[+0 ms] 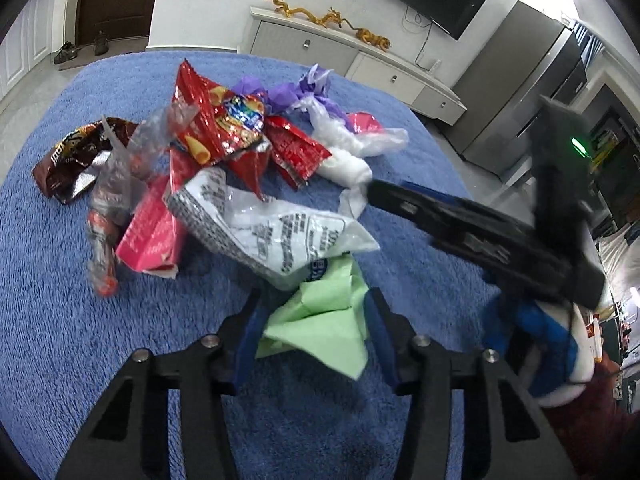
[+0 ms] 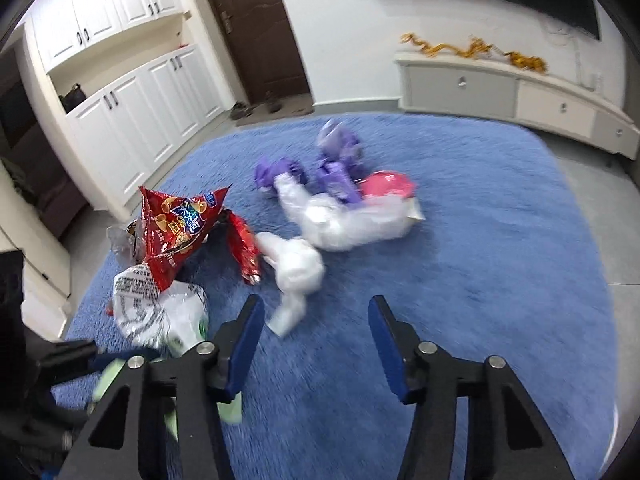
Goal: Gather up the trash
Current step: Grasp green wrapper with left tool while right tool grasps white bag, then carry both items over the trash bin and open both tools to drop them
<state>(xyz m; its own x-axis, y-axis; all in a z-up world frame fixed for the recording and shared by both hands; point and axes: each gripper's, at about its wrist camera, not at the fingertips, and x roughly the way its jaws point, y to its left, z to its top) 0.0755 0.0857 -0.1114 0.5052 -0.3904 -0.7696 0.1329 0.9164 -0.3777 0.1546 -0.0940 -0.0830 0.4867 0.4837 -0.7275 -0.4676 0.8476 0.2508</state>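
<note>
A pile of trash lies on a blue rug (image 1: pixel 60 300): a red snack bag (image 1: pixel 224 124), a brown wrapper (image 1: pixel 68 160), a pink carton (image 1: pixel 148 236), a white printed plastic bag (image 1: pixel 276 232), purple paper (image 1: pixel 288 88) and crumpled white plastic (image 1: pixel 344 152). My left gripper (image 1: pixel 314 320) is open with its jaws on either side of a green paper (image 1: pixel 320 320). My right gripper (image 2: pixel 316 320) is open and empty just above the rug, close to the crumpled white plastic (image 2: pixel 296 272). The right gripper also shows in the left wrist view (image 1: pixel 376 192) as a dark arm reaching in.
A low white cabinet (image 2: pixel 520 92) with gold dragon ornaments (image 2: pixel 472 50) stands beyond the rug. White cupboards (image 2: pixel 132 112) and a brown door (image 2: pixel 256 28) are at the far left. A steel fridge (image 1: pixel 528 88) stands to the right. The rug (image 2: pixel 480 260) extends to the right.
</note>
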